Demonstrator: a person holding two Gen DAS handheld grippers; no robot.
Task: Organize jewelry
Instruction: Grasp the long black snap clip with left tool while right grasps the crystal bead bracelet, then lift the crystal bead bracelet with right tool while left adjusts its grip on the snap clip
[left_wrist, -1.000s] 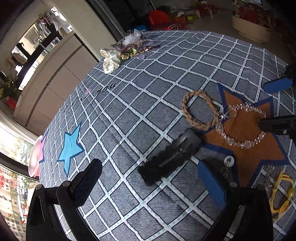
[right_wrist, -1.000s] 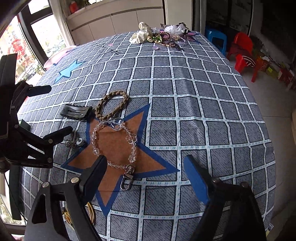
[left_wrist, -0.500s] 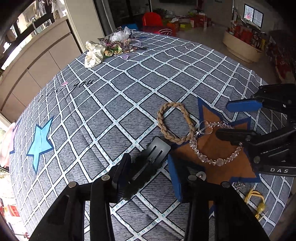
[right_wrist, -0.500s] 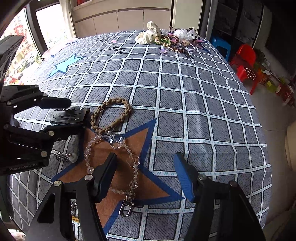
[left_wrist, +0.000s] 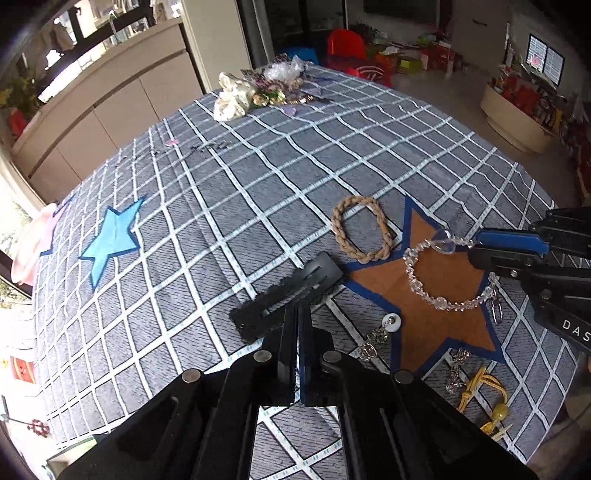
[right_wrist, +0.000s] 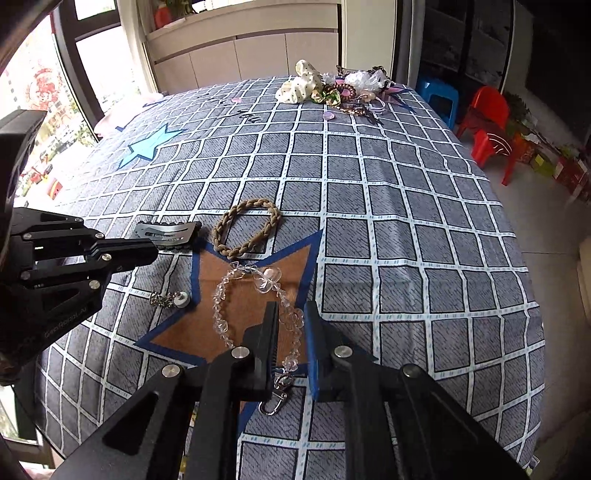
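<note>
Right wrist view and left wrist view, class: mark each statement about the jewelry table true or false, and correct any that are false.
1. The braided rope bracelet lies inside the blue star. False: it lies beside the brown star.
2. The left claw is shut on the black hair clip. True.
3. The crystal bead bracelet lies on the brown star. True.
4. The right claw is empty. False: the bead bracelet runs between its closing jaws.

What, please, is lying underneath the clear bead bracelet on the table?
The clear bead bracelet lies mostly on the brown star patch; its clasp end hangs over checked cloth. The right gripper hides part.
</note>
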